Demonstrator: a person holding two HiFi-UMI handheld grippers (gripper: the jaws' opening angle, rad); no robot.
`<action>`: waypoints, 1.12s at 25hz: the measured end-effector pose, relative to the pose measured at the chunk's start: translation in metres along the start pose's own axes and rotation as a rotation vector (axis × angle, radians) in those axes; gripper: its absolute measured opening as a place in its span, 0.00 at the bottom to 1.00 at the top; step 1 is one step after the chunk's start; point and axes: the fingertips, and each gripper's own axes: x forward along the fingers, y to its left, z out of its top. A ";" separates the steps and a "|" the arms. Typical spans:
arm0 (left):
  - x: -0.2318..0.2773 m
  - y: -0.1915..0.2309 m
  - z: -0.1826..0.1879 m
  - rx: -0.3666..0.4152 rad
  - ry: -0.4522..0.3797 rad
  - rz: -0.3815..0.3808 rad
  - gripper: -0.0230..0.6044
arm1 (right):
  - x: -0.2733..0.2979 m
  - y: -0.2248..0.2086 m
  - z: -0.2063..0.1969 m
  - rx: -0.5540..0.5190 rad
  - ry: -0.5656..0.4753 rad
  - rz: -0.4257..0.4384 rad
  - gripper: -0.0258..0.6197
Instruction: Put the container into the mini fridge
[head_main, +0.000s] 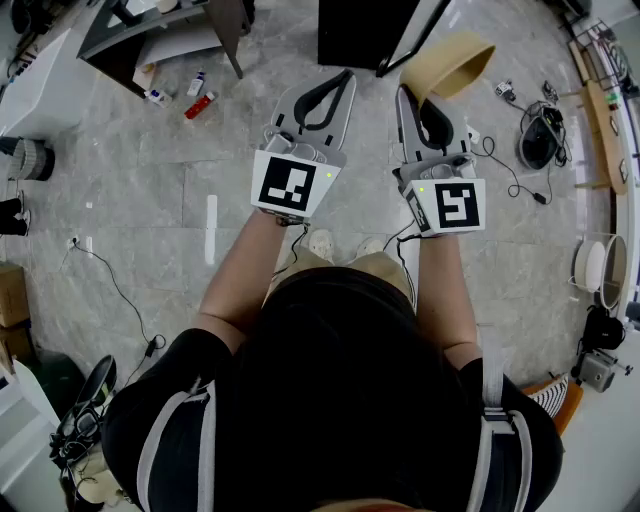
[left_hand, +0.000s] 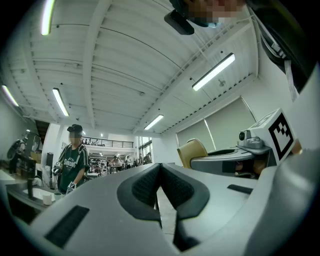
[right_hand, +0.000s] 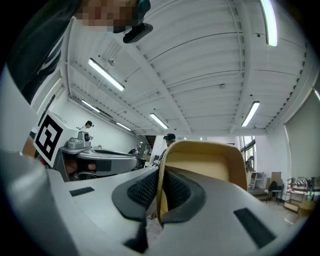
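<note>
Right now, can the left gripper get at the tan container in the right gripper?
Probably yes: the left gripper hangs empty and shut beside the right gripper, nothing between it and the tan container.

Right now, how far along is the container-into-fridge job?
Done: the tan container is picked up, held clear of the floor. In hand: the right tongs are shut on its wall; the left tongs are shut with nothing between them. Left: no mini fridge is recognisable in any view, so reaching it and placing the container inside are not yet done.
</note>
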 end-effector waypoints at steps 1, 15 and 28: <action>0.001 0.000 -0.001 0.000 0.000 0.001 0.07 | 0.000 -0.001 -0.001 -0.001 0.000 0.000 0.11; 0.001 0.010 -0.009 0.000 0.006 0.010 0.07 | 0.010 0.013 -0.004 -0.026 -0.003 0.050 0.10; 0.001 0.021 -0.017 0.003 0.016 0.005 0.07 | 0.024 0.021 -0.012 -0.009 0.001 0.073 0.10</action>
